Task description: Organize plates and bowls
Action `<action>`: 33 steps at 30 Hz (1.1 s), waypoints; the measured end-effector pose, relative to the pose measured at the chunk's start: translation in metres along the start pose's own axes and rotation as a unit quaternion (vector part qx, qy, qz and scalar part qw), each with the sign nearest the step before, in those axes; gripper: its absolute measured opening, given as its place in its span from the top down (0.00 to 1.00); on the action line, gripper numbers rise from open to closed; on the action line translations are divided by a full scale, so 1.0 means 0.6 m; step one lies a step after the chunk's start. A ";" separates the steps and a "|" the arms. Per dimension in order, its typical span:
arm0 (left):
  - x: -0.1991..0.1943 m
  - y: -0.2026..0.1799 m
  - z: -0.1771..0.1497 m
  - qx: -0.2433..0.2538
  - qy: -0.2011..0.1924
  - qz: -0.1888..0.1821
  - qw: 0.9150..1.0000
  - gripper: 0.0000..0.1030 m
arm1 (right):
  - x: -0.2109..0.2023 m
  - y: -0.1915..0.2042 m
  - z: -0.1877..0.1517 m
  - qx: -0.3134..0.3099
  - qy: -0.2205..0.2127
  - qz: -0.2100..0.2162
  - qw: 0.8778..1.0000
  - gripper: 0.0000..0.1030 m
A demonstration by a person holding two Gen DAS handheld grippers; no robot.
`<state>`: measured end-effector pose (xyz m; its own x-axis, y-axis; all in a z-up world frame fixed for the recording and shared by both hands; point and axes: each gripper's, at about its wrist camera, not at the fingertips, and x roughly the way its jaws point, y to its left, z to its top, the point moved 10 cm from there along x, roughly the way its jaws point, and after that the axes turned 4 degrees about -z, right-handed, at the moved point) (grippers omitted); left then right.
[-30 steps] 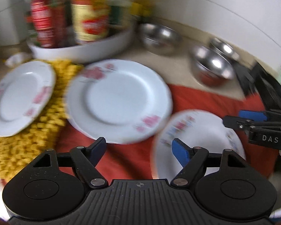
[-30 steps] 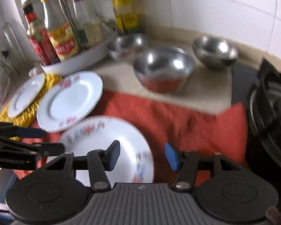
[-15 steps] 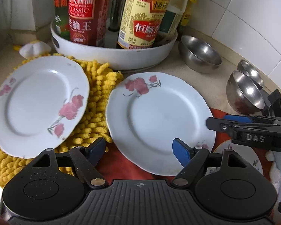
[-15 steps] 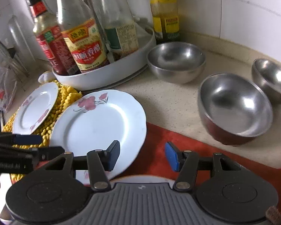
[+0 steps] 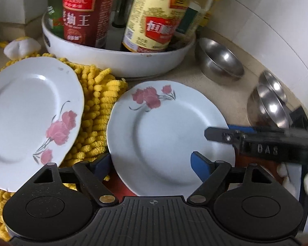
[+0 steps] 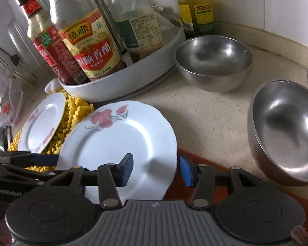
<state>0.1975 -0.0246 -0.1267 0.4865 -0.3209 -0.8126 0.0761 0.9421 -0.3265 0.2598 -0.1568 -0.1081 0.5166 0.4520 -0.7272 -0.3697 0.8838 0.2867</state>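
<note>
The right tool (image 6: 156, 169) straddles the near right rim of the middle plate (image 6: 121, 135), one finger over the plate's face, the other outside the rim; its jaws are closing but the pads do not yet press. The left tool (image 5: 149, 162) stands over the same plate's near edge, jaws opening, nothing held. That plate lies on the counter (image 6: 205, 110), its near edge over a red cloth (image 6: 197, 162). Beside it to the left, a second plate (image 5: 28, 119) rests on a yellow mat (image 5: 96, 110). Beyond it stands a white bottle tray (image 6: 133, 78); to its right, steel bowls (image 6: 213, 63). The step appears to be picking up the middle plate; next, the right tool needs to pinch the rim and lift it, probably toward the second plate.
</note>
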 end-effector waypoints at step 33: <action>-0.041 -0.006 0.015 -0.002 -0.048 0.006 0.999 0.10 | -0.029 0.017 0.010 -0.018 -0.005 0.003 1.000 0.59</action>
<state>0.1929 -0.0193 -0.1016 0.5683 -0.2980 -0.7670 0.0662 0.9456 -0.3184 0.2515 -0.1550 -0.0886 0.5222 0.4584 -0.7191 -0.4007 0.8762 0.2676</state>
